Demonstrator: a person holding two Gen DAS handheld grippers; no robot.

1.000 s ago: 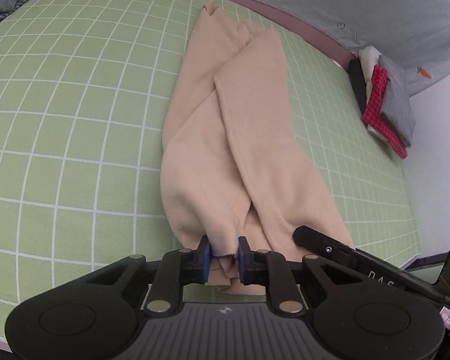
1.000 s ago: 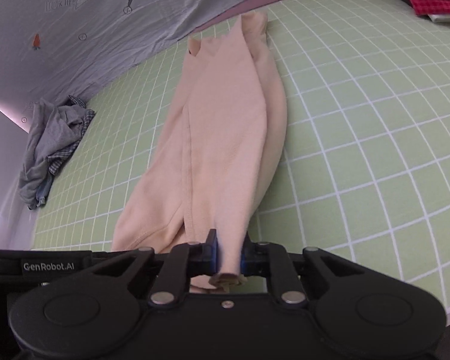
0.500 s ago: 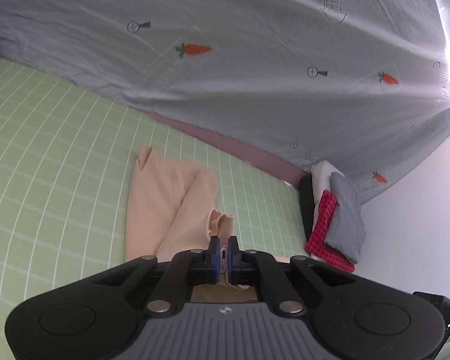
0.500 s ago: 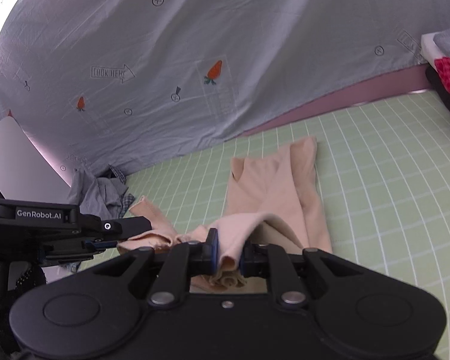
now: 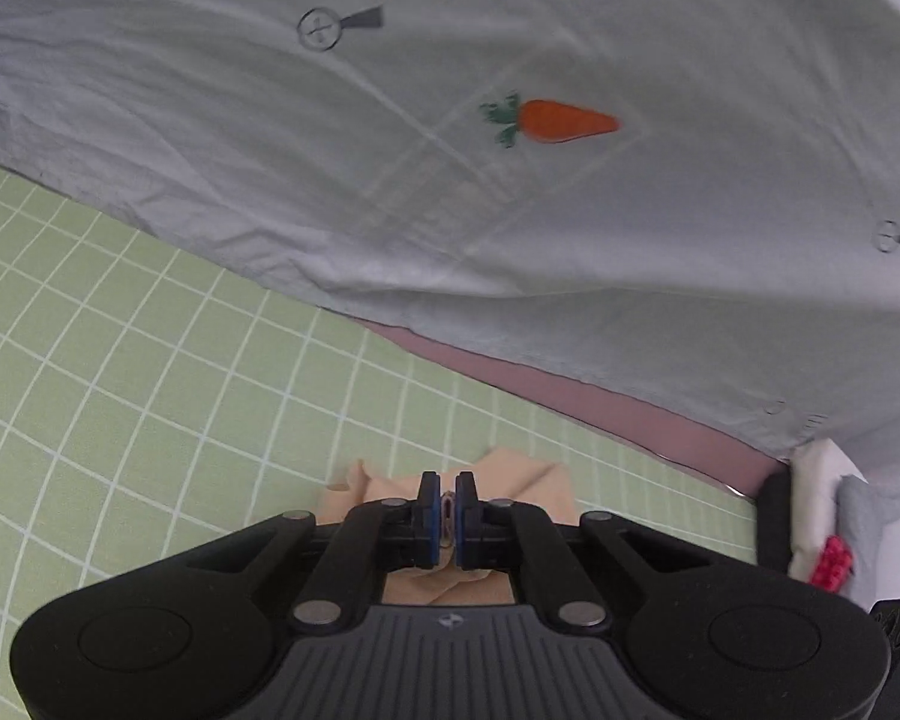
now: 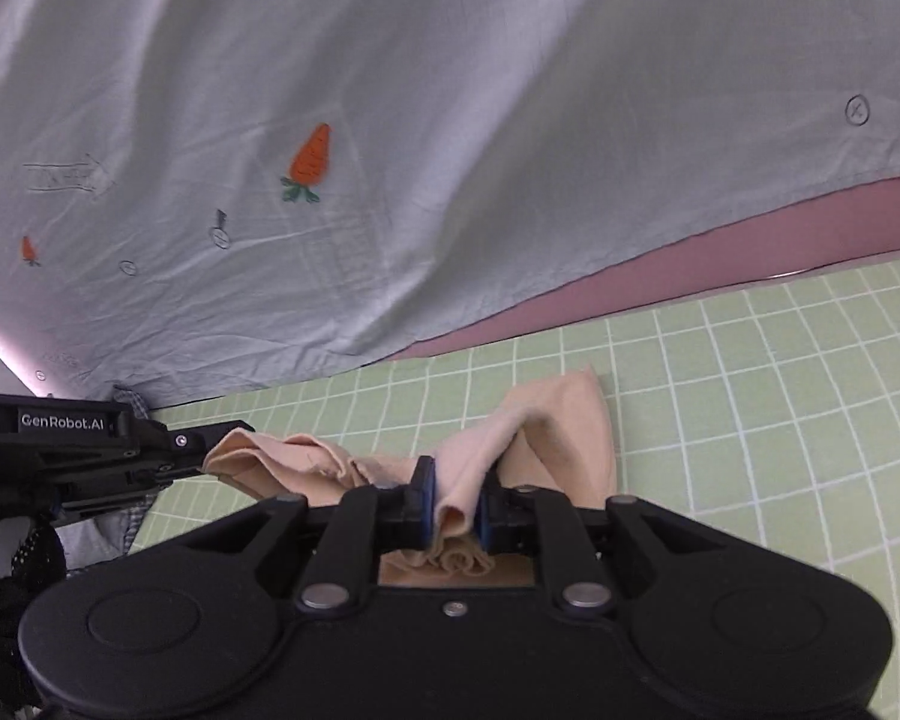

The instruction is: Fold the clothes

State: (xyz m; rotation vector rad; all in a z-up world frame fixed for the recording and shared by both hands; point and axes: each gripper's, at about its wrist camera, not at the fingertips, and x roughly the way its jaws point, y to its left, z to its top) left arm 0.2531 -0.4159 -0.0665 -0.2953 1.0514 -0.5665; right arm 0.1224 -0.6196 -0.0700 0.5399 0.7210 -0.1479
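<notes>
— Peach cloth sits pinched in both your claws, doesn't it?

— Yes. Your left gripper has its blue pads pressed nearly together on a thin fold of the peach garment. Your right gripper is clamped on a thicker bunch of the same garment, which fills the gap between its pads.

— Where does the garment lie?

— Its near end hangs between your two grippers. In the right wrist view the cloth runs leftward from your right claw to the tip of the left gripper. The rest rests folded on the green checked mat, just beyond your right claw.

— And past that?

— The mat stretches to a mauve strip along its far edge. Above hangs a pale grey sheet printed with a carrot. At the right edge of the left wrist view you see a stack of folded clothes, partly red, well apart from the garment. Beside your left gripper in the right wrist view, a bit of checked grey cloth shows; I cannot tell what it is.
</notes>
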